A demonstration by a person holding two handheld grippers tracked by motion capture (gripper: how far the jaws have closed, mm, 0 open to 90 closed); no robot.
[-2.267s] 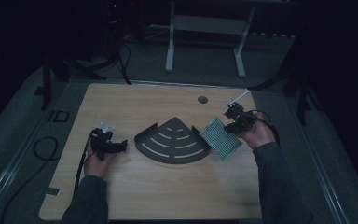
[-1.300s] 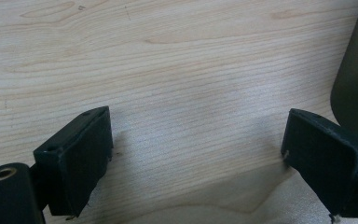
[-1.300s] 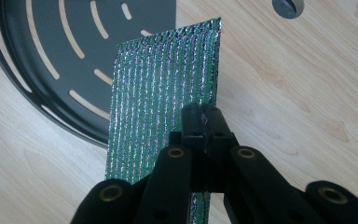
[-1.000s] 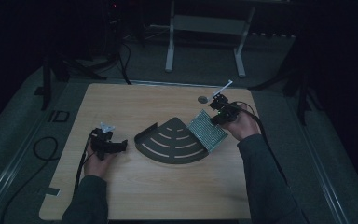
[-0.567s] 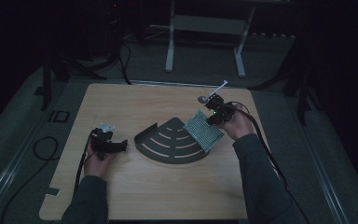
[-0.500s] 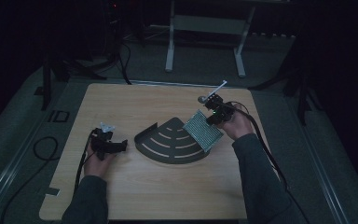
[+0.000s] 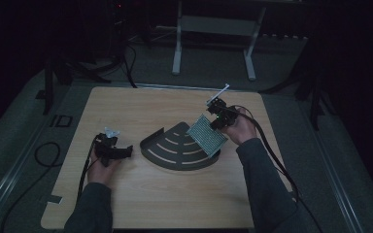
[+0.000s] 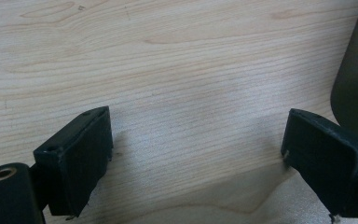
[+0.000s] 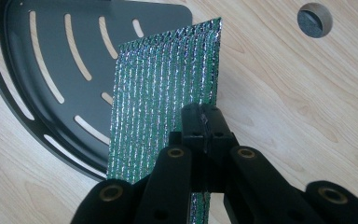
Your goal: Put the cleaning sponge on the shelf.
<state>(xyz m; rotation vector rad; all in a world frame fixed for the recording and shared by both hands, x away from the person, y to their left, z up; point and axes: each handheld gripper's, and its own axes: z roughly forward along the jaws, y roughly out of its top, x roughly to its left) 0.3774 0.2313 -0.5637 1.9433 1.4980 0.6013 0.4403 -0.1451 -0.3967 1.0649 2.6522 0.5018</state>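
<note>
Foil (image 7: 207, 135), a green, silvery ribbed sheet, is clamped at one edge between the closed jaws of the right gripper (image 7: 213, 121) and is held tilted in the air over the right-hand corner of the dark fan-shaped tray (image 7: 175, 148). Compared with the earliest frame, the sheet has been carried from the table's right side, where it hung clear of the tray, up and inward to overlap the tray's edge; over the last half second hardly any shift is seen. The left gripper (image 7: 119, 153) has been kept in the same place on the wooden table (image 7: 150, 204) throughout, just left of the tray.

Foil ribbing and the pinch are shown closely in the right gripper view: the right gripper (image 9: 204, 122) is shut on the sheet (image 9: 163, 93), with the tray's curved slots (image 9: 51, 70) beneath and a round hole (image 9: 314, 19) in the tabletop beyond. Jaws standing wide apart over bare wood are made plain in the left gripper view (image 8: 196, 158), with nothing between them and the tray's dark rim (image 8: 356, 79) at the right edge.
</note>
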